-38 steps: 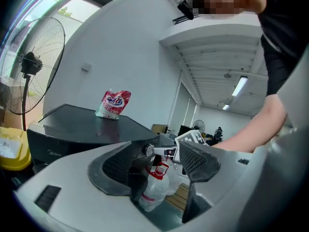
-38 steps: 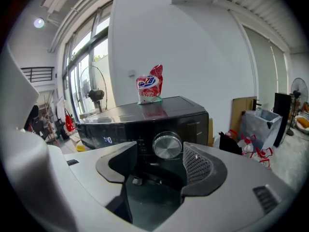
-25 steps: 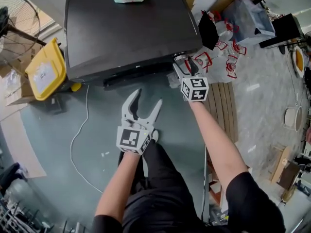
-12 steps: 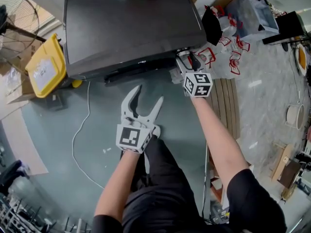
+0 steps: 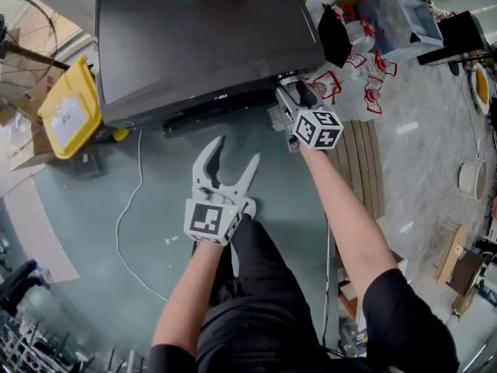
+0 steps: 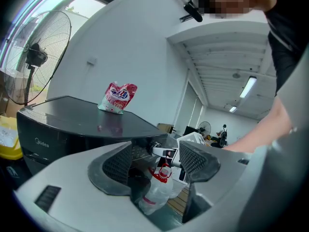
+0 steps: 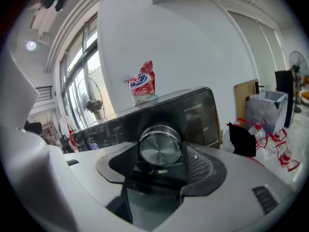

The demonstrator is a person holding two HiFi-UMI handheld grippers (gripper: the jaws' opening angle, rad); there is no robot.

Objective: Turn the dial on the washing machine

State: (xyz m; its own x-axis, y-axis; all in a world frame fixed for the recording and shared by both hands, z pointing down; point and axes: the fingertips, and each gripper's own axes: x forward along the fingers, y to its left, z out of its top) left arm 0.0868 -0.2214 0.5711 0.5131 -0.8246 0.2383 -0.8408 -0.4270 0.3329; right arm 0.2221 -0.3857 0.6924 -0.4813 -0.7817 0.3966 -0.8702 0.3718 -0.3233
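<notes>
Got the white plastic left gripper (image 5: 237, 152) hanging low over the grey-green floor (image 5: 155, 200), jaws spread wide with nothing in them. Further out, seeing the white right gripper (image 5: 295, 92) clamped on the round brushed-silver dial (image 7: 160, 146), a ribbed pad snug on each side. Found that dial on the front panel, right-hand corner of the glossy black washing machine (image 5: 202, 37). Spotted a pink-and-white pouch (image 7: 143, 83) standing upright on the lid, way at the back.
</notes>
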